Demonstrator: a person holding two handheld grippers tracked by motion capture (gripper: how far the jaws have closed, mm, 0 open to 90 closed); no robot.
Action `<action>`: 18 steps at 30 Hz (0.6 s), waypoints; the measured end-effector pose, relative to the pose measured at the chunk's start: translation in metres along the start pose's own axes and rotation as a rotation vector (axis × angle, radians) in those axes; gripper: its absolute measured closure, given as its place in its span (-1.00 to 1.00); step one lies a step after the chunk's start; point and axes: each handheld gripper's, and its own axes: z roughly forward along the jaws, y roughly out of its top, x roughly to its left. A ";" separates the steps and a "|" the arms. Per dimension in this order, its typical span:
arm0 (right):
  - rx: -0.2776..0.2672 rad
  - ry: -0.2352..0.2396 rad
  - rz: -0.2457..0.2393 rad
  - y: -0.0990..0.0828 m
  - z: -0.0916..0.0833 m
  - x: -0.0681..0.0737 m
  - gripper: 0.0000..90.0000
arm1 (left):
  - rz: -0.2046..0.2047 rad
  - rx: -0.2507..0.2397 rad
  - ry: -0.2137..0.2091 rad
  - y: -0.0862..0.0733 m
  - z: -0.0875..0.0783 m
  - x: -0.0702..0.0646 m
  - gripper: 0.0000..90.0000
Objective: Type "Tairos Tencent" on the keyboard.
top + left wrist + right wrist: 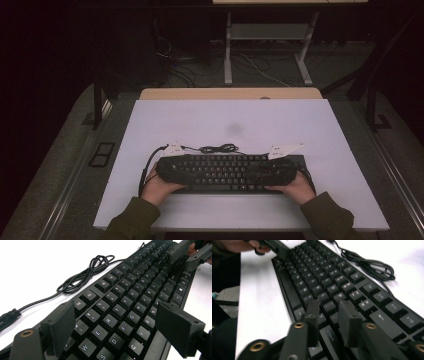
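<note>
A black keyboard (227,172) lies flat across the table's near edge.

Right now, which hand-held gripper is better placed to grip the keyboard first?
Left, probably. The left hand-held gripper has its jaws spread wide across the keyboard, one pad at each long edge. The right hand-held gripper hovers over the keys with a narrow gap, too small to span it.

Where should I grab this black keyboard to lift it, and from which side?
Take the keyboard by its two short ends, one tongs coming in from each side. It lies flat and long across the white table, so end grips should keep it level. The long front edge is thin and low, and the coiled cable lies just behind the back edge.
</note>
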 end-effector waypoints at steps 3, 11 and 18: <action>-0.011 0.004 -0.001 0.002 0.001 0.000 0.25 | -0.003 -0.004 -0.005 0.000 0.000 -0.001 -0.64; -0.038 0.008 -0.003 0.011 0.007 0.001 0.05 | 0.003 -0.004 -0.006 0.000 -0.002 -0.001 -0.65; -0.045 -0.001 -0.005 0.017 0.013 0.001 -0.03 | -0.006 -0.012 -0.004 0.000 -0.004 -0.001 -0.64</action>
